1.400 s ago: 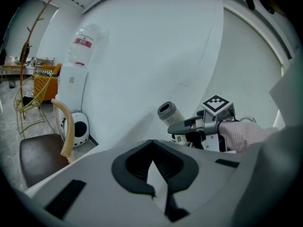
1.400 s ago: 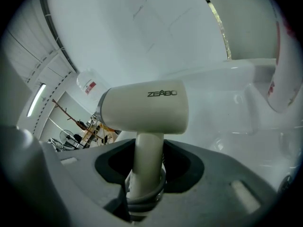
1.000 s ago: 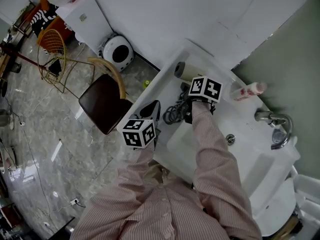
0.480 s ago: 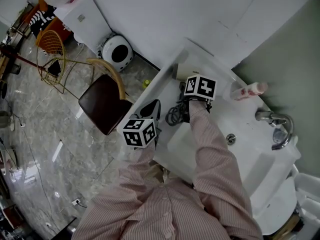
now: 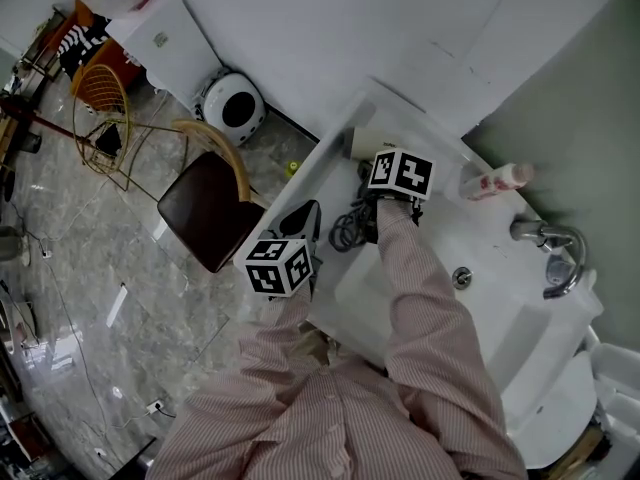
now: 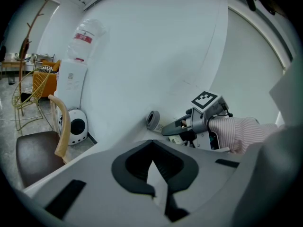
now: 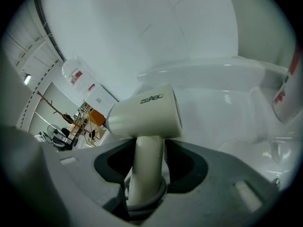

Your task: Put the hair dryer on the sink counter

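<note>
One hair dryer (image 7: pixel 144 119) between my right gripper's (image 7: pixel 149 155) fingers; to their right, one faucet (image 5: pixel 548 258), one bottle (image 5: pixel 495 180); to their left, two chairs (image 5: pixel 205 208).

Smooth matt plastic hair dryer (image 7: pixel 147 117)

Left hand-held gripper (image 6: pixel 154 176): jaws together, empty. Right hand-held gripper (image 7: pixel 144 186): arm outstretched, jaws just eased wider, gripping hair dryer (image 7: pixel 147 117) handle.
</note>
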A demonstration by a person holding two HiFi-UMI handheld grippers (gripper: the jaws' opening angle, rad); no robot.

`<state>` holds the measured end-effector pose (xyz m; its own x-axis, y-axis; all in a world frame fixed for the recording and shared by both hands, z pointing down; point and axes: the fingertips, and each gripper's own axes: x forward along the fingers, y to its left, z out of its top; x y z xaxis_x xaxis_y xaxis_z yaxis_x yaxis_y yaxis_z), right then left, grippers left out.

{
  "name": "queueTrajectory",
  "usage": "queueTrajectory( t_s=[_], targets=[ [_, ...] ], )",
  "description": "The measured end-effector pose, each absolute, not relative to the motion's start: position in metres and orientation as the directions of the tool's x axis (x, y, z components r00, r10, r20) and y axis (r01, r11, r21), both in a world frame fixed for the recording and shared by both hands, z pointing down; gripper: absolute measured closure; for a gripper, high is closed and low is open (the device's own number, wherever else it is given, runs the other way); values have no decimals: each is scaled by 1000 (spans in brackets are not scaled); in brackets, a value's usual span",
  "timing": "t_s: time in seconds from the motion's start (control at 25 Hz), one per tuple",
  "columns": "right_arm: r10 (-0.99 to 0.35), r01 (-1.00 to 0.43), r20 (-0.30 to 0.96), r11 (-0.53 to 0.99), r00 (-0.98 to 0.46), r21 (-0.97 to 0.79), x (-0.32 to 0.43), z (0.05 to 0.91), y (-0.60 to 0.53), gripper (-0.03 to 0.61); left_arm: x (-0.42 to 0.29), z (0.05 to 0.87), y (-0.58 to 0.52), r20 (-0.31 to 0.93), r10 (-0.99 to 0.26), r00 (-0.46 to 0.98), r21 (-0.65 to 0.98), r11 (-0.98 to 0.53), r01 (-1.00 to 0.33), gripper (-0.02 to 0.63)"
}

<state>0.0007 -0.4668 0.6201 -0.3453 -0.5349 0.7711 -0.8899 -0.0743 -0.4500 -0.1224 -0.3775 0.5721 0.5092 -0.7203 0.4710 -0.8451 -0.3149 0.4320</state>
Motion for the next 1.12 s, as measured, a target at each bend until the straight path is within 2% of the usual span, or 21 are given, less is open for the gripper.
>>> queueTrajectory(
  t_s=[0.28,0.64,0.84,0.92,1.0,1.12],
  targets=[
    [-554,-884,751,-55,-360,-464,0,607,-464,379,-121,566,-375,462,-723,514,432,-323,-842,616],
    [-564,-897,739,10,-370,-442,6,576,-443,384,-129,546,-364,444,-740,505,385,-351,-853,617],
    [-586,-903,716,67,-379,-424,10,558,-425,431,-130,529,-353,420,-749,512,363,-378,-851,617],
    [-608,-908,702,80,-371,-410,12,550,-417,523,-128,521,-348,403,-751,523,361,-395,-845,617],
    [-628,-912,683,115,-373,-393,13,540,-408,563,-126,512,-343,386,-753,533,357,-410,-839,616],
    [-646,-899,642,174,-412,-402,9,526,-391,571,-124,501,-332,364,-754,547,350,-434,-830,617]
  ],
)
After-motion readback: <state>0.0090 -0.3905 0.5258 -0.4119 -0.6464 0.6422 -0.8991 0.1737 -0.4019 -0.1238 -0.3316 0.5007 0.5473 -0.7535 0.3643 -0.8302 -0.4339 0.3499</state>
